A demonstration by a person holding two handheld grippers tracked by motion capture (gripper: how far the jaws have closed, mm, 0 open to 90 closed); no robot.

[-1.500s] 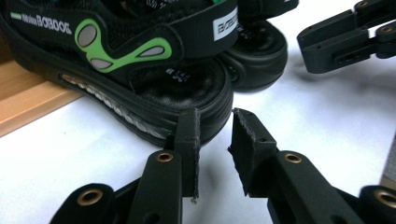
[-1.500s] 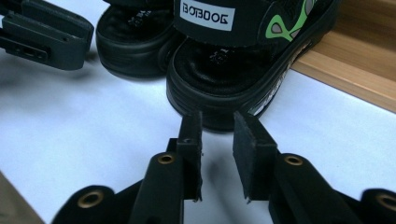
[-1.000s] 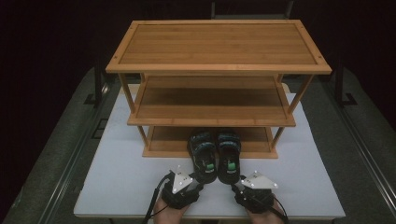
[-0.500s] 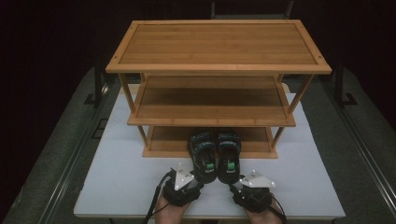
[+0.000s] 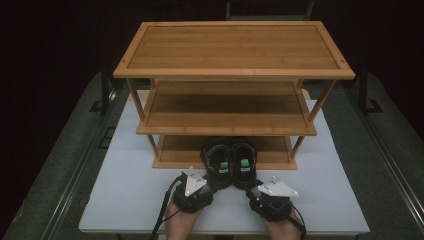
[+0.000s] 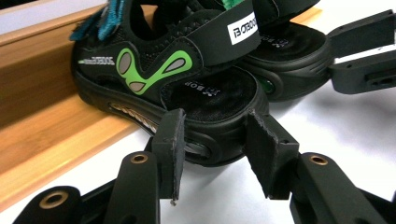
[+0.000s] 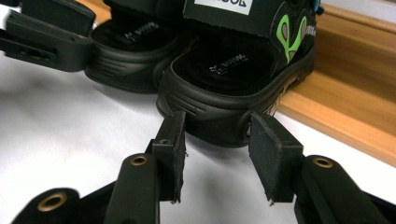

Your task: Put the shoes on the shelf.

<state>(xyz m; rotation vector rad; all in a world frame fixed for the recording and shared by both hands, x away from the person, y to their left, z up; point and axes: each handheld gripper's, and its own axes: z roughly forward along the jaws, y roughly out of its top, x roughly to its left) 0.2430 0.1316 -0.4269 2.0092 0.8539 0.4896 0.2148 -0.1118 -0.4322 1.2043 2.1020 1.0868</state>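
Two black sandals, the left sandal [image 5: 218, 161] and the right sandal [image 5: 243, 161], stand side by side with toes on the bottom shelf [image 5: 175, 150] of a three-tier bamboo rack [image 5: 234, 50] and heels hanging over its front edge onto the white table [image 5: 125, 195], near the middle of the table's near edge. In the high view I see my left gripper [image 5: 200, 186] just behind the left sandal's heel and my right gripper [image 5: 267, 196] just behind the right sandal's heel, each hand at the near edge.

Left gripper view: the jaws have just been closing and now press on the two sides of the left sandal's [image 6: 187, 88] heel sole, the left pad [image 6: 170, 140] and the right pad against the rubber; the green-and-grey side panel faces the rack's edge. The right gripper's [image 6: 359, 51] jaws show at the far right, beside the other sandal [image 6: 289, 51].

Right gripper view: the jaws have just been closing and straddle the right sandal's [image 7: 233, 70] heel. Both pads lie close against the sole, but I cannot tell whether they press on it or only stand beside it. The left gripper's [image 7: 42, 32] jaws appear at upper left
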